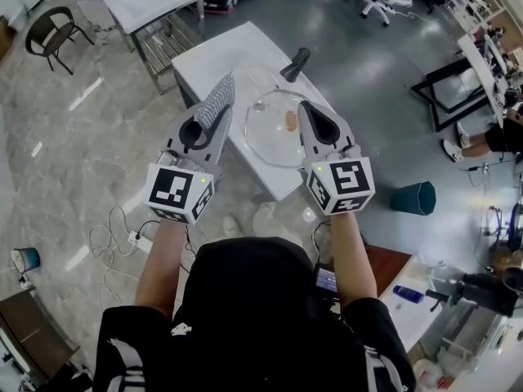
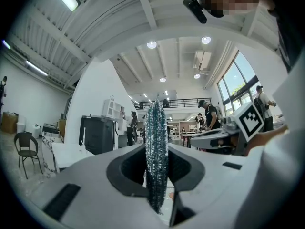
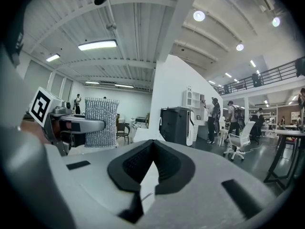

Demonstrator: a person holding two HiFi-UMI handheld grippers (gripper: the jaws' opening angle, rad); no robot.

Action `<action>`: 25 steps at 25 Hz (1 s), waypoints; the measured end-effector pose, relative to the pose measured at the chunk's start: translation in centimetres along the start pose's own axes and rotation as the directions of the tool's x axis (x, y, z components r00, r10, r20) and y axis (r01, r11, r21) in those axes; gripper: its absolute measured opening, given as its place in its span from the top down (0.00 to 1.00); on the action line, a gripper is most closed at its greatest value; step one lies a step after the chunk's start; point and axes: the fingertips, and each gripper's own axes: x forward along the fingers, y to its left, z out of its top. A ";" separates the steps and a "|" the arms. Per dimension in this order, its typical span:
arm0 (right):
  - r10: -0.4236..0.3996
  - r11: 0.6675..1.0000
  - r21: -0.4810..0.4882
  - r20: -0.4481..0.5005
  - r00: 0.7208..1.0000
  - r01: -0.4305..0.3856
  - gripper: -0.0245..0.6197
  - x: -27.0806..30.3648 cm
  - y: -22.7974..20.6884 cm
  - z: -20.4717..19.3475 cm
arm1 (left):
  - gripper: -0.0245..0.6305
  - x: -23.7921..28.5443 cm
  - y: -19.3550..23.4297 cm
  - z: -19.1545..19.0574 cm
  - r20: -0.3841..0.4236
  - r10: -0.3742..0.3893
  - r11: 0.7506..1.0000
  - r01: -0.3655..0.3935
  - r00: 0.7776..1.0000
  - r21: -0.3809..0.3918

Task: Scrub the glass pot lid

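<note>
The person stands at the near end of a white table with both forearms stretched forward, side by side and roughly level, a tool in each hand and each tool's marker cube nearest the body. The left gripper reaches over the table's left edge. Its jaws are clenched on a glittery silver scrubbing pad, which stands on edge between them and sticks out well past the tips. In the left gripper view the pad fills the gap of the left gripper from side to side, with both inner faces pressed against it. The right gripper points the same way, near the left one but apart from it, and its tips lie over the right rim of the glass pot lid. Whether they touch the glass cannot be told from above. In the right gripper view its jaws are drawn together until the tips meet, with nothing between them and only pale tabletop showing through the notch behind. The pad shows off to the left there, held out broadside. The lid lies flat on the near half of the table, close to its near corner, between the two tools, with its small knob facing up. A dark handle lies beyond it, toward the table's right edge.
</note>
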 end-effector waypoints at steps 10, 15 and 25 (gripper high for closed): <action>0.012 0.999 0.038 0.008 1.000 -0.012 0.96 1.7 -2.6 -0.9 | 0.85 3.0 0.1 -1.1 -0.023 0.008 1.000 -0.008 1.000 -0.002; 0.040 0.998 0.049 -0.001 0.999 -0.039 0.96 2.8 -4.6 -2.0 | 0.85 5.5 -0.1 -2.4 -0.043 0.007 1.000 -0.008 0.999 -0.014; 0.081 0.996 0.042 -0.088 0.993 -0.078 0.96 5.1 -8.0 -5.3 | 0.85 9.9 -0.4 -4.9 -0.092 0.024 0.999 -0.028 0.995 -0.036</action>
